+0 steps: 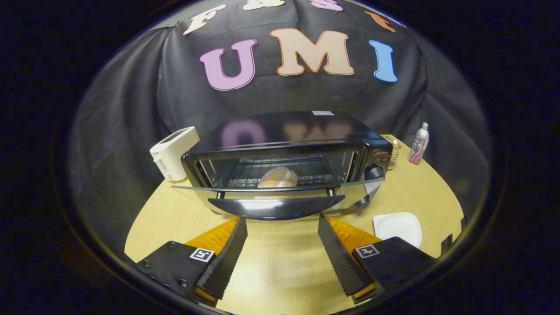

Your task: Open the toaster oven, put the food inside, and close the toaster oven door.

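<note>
A big round wooden table holds everything. In the middle of it sits the toaster oven. It is a wide black box. Its long side runs from left to right, and its open front faces the gripper. The oven door hangs down and out toward the gripper, lying almost flat. The door handle is a long dark bar that also runs left to right, just past the fingertips.

Inside the oven, on the wire rack, sits the food. It is a round, pale and orange lump, like a bun. It rests near the front of the rack, in the middle, right behind the door.

The gripper's two fingers are spread wide apart and hold nothing. Bare table shows between them. Their tips sit just below the door handle, one near each end of it.

A white toaster stands just left of the oven. A white plate lies on the table right of the gripper. A small bottle stands far back on the right. A little jar is beside the oven's right end.
</note>
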### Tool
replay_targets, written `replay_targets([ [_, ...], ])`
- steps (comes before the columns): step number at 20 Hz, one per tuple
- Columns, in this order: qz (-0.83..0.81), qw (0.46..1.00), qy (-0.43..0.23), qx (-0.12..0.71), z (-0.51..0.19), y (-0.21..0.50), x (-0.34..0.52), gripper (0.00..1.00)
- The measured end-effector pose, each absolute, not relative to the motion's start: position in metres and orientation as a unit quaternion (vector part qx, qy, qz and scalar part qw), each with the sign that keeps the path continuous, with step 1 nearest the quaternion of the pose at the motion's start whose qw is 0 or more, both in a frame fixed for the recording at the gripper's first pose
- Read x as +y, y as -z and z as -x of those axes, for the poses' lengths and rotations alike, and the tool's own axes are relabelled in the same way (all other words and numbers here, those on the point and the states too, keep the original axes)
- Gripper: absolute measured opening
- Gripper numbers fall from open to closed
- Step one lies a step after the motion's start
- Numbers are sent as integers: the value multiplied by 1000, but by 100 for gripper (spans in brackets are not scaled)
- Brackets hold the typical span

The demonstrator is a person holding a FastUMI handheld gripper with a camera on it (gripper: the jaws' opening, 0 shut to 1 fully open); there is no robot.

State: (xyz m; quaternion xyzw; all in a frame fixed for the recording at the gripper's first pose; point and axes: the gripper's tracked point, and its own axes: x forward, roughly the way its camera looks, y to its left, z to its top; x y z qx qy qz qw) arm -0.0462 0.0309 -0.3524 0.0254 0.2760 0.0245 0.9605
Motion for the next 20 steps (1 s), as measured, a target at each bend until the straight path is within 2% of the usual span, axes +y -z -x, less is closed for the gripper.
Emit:
replay_targets([
  [11, -49, 966, -18, 252, 31, 320, 26, 100],
  [16, -43, 979, -2, 197, 32, 260, 4, 100],
  [20, -45, 991, 6, 128, 22, 184, -9, 100],
])
